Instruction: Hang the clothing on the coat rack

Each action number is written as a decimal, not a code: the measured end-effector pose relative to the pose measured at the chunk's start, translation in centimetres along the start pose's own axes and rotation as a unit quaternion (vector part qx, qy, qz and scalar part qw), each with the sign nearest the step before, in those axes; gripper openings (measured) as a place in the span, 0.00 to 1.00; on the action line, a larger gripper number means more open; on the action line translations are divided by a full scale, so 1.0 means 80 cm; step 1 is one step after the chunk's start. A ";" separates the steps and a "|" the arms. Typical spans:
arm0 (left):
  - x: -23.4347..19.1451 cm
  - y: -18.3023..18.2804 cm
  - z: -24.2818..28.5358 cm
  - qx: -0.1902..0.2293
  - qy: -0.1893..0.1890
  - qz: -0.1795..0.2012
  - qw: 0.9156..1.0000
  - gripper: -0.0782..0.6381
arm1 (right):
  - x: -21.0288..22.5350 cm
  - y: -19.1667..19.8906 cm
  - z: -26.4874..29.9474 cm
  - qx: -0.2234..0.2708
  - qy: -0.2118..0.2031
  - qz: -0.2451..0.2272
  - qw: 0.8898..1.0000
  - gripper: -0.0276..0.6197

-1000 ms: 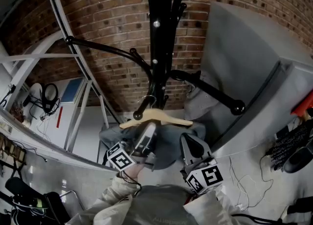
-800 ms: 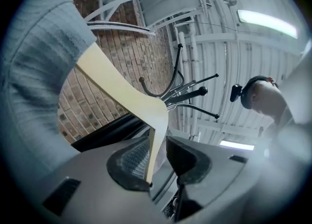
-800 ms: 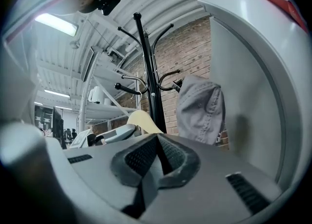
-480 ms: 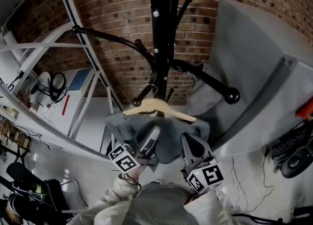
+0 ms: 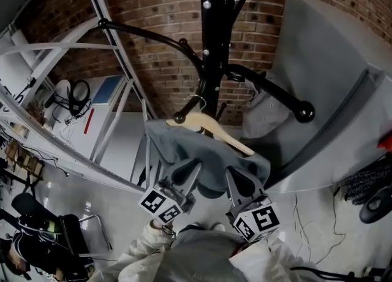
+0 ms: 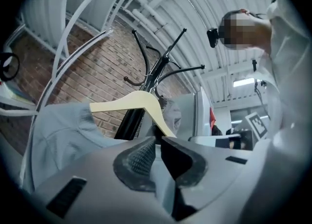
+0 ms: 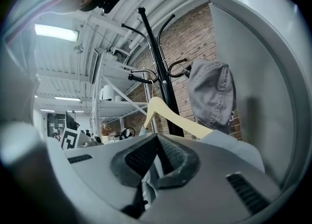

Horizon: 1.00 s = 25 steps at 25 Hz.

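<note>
A black coat rack (image 5: 210, 41) stands before the brick wall, with a grey cap (image 5: 264, 113) on its right arm. A pale wooden hanger (image 5: 215, 133) carries a blue-grey shirt (image 5: 196, 152). Its wire hook (image 5: 197, 99) sits at the short knobbed arm (image 5: 179, 117); I cannot tell whether it rests on it. My left gripper (image 5: 194, 167) is shut on the shirt's fabric below the hanger, and my right gripper (image 5: 231, 174) is shut on the shirt beside it. The left gripper view shows the hanger (image 6: 130, 103) above the closed jaws, as does the right gripper view (image 7: 171, 117).
A white metal shelf frame (image 5: 116, 109) slants at the left, close to the rack's long left arm (image 5: 144, 32). A grey panel (image 5: 324, 72) rises at the right behind the long right arm (image 5: 304, 113). Cables and a dark chair (image 5: 64, 241) lie lower left.
Both grippers have carried the shirt and hanger up and toward the rack. The hanger's hook now sits higher against the short knobbed arm, and the hanger tilts more to the right.
</note>
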<state>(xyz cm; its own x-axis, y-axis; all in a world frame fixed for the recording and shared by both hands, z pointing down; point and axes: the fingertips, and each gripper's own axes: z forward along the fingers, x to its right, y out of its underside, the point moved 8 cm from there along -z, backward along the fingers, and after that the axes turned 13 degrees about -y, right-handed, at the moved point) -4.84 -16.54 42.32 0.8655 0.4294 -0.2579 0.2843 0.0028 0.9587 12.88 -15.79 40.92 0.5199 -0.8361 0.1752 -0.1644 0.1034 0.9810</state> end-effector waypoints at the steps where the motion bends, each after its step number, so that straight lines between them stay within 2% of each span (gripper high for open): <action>1: 0.000 0.001 -0.002 -0.002 -0.001 0.007 1.000 0.16 | -0.002 0.000 0.001 0.000 0.000 -0.001 1.000 0.08; 8: -0.004 0.002 -0.028 -0.008 -0.005 0.038 0.999 0.12 | -0.030 0.006 0.003 -0.004 0.017 -0.006 1.000 0.08; 12: -0.014 0.002 -0.057 -0.015 -0.006 0.083 0.996 0.12 | -0.064 0.008 0.015 -0.005 0.025 -0.012 1.000 0.08; 25: -0.032 -0.010 -0.151 -0.035 0.054 0.062 0.996 0.12 | -0.181 0.031 0.032 -0.010 0.079 -0.014 0.997 0.08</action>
<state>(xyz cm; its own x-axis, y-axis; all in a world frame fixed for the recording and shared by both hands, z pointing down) -12.25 -6.75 43.63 0.8416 0.5250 -0.1270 0.1458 0.0056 0.9893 2.81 -4.77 40.61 0.6502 -0.7432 0.1579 -0.1325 0.0936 0.9867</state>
